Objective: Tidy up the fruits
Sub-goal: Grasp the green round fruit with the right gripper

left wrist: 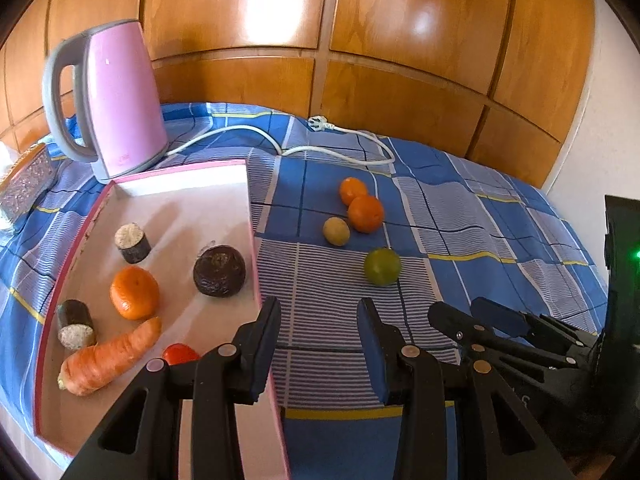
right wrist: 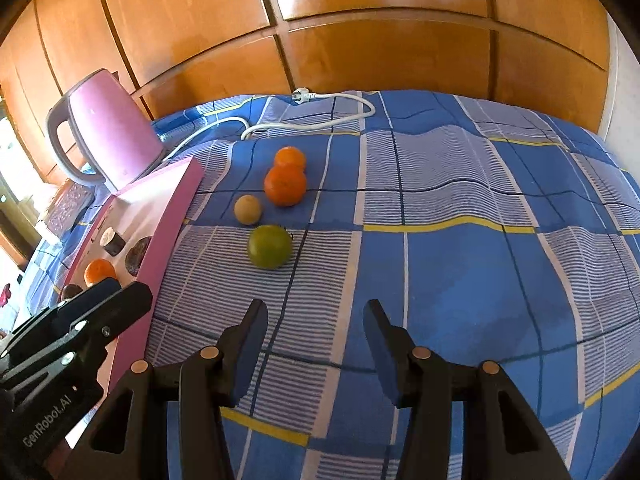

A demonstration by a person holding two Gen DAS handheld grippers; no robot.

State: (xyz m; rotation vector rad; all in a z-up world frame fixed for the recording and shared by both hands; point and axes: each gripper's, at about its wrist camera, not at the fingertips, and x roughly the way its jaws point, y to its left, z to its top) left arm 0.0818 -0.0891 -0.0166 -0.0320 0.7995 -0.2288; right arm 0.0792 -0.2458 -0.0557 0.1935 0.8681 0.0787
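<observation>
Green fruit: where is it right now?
The green fruit lies on the checked cloth, right of the pink tray, nearest the small tan fruit, in both views.

Glossy varnished wood is seen on the far cabinet (left wrist: 360, 12); woven checked cloth (right wrist: 460, 248) covers the surface; smooth pink plastic forms the kettle (left wrist: 120, 96).

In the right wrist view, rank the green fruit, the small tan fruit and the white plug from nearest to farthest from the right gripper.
1. Green fruit, just ahead of the right gripper, slightly left.
2. Small tan fruit, behind it, further left.
3. White plug, at the cloth's far edge by the wooden panels.
</observation>
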